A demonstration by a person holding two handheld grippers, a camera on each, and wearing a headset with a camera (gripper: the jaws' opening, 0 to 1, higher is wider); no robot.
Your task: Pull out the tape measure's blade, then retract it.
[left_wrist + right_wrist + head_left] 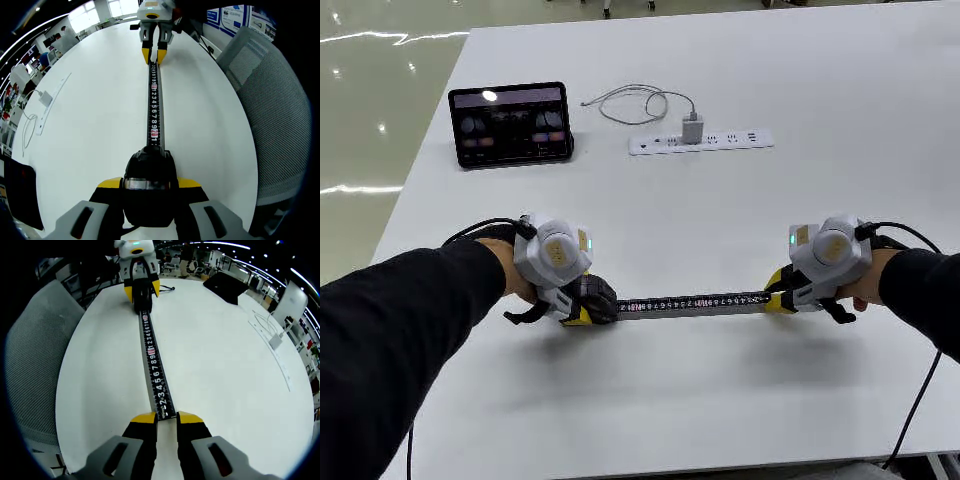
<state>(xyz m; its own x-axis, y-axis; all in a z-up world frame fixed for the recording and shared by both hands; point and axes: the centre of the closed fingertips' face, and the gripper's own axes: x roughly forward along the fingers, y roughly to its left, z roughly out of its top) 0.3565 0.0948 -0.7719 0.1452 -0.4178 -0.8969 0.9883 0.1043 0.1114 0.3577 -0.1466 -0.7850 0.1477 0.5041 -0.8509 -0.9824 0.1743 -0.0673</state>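
A black tape measure case rests on the white table, and my left gripper is shut on it. Its numbered blade lies drawn out flat across the table to the right. My right gripper is shut on the blade's end. In the left gripper view the right gripper shows at the far end of the blade; in the right gripper view the left gripper shows holding the case.
A black tablet stands at the back left of the table. A white power strip with a plugged charger and coiled cable lies behind the work. A grey mesh chair sits at the table's near edge.
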